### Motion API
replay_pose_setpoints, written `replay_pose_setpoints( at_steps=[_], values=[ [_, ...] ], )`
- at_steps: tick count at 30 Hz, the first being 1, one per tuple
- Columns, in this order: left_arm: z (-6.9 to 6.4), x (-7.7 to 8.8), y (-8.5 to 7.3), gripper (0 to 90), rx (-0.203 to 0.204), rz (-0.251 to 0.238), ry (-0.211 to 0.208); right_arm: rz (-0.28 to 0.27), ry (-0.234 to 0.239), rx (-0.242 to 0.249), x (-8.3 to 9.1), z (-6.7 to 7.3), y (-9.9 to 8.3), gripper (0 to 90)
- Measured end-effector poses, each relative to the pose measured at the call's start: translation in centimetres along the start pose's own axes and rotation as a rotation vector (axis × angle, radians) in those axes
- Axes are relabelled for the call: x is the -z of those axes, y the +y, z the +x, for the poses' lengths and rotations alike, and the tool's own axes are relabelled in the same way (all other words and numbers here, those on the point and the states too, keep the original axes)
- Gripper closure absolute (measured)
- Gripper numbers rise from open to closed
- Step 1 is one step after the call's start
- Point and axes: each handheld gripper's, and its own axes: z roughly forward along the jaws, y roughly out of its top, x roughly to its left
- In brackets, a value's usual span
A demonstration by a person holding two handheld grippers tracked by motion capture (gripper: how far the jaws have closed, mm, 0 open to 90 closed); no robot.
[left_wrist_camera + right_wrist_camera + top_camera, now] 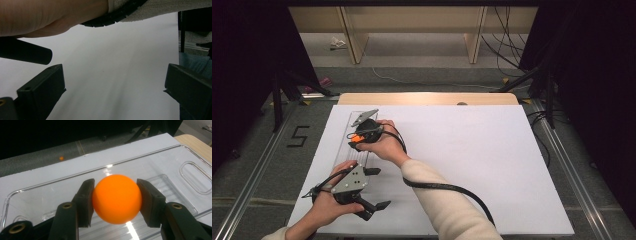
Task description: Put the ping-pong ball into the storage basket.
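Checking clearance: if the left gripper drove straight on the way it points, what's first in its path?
Likely nothing soon: the left gripper has open jaws facing bare white table surface. The other arm's sleeve crosses above that line; depth unclear.

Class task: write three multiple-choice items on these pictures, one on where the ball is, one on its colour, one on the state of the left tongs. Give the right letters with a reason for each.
1. Where is the ball?
A. between the right tongs' jaws, over the clear tray
B. on the floor
C. in the left tongs

2. What colour is the ball?
A. white
B. orange
C. blue

3. How are the left tongs?
A. shut on the ball
B. shut on a cable
C. open, nothing between the jaws

Answers: 1 A, both pads press its sides above the tray; 2 B, plainly orange in the right gripper view; 3 C, the jaws stand wide apart over the bare white sheet.
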Motion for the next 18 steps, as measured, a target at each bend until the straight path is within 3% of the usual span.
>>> replay_pose_setpoints(
  at_steps=[18],
  values=[
    [-0.01, 0.01, 0.00, 2.3, 0.001, -0.001, 0.002, 0.003, 0.002, -0.007, -0.39, 0.07, -0.11, 51.3]
  ],
)
